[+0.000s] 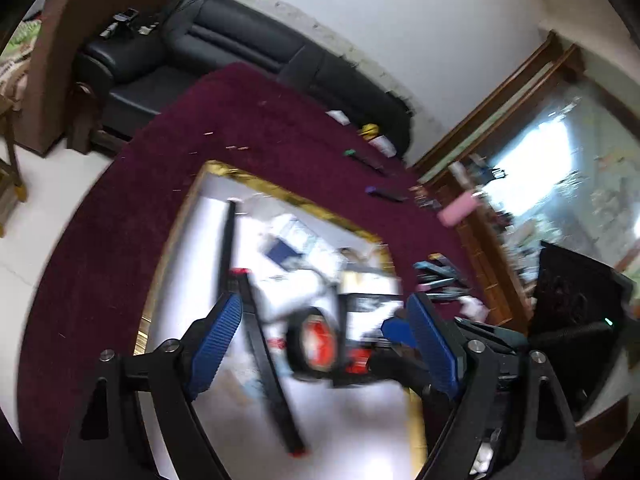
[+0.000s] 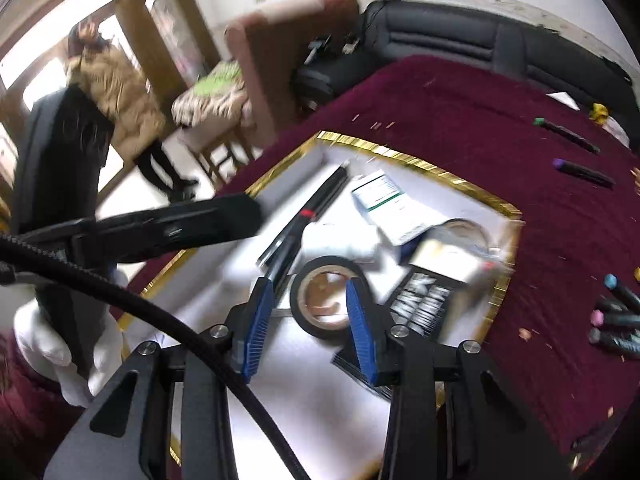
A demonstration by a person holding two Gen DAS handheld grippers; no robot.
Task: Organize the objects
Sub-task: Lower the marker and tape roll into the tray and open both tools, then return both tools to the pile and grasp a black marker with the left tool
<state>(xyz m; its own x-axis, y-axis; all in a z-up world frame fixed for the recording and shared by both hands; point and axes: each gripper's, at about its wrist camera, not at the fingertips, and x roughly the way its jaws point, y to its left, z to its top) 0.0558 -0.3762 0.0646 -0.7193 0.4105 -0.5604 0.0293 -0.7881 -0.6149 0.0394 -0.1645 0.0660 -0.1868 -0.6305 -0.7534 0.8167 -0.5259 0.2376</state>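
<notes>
Between the right claw's [image 2: 310, 314] parted blue pads, gripping nothing, lies the tape roll [image 2: 326, 298] flat in the gold-edged tray [image 2: 404, 158], just ahead and slightly below, hole facing up. Beside it the left claw [image 1: 326, 342] gapes wide and empty; the right looks nearer, I'd say.

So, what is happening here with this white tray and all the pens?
A person with a gripper in each hand is sorting small things into a gold-edged white tray on a dark red cloth. The left gripper is open and empty over the tray. The right gripper is open above a roll of black tape, not gripping it. Several markers lie outside on the cloth.
</notes>
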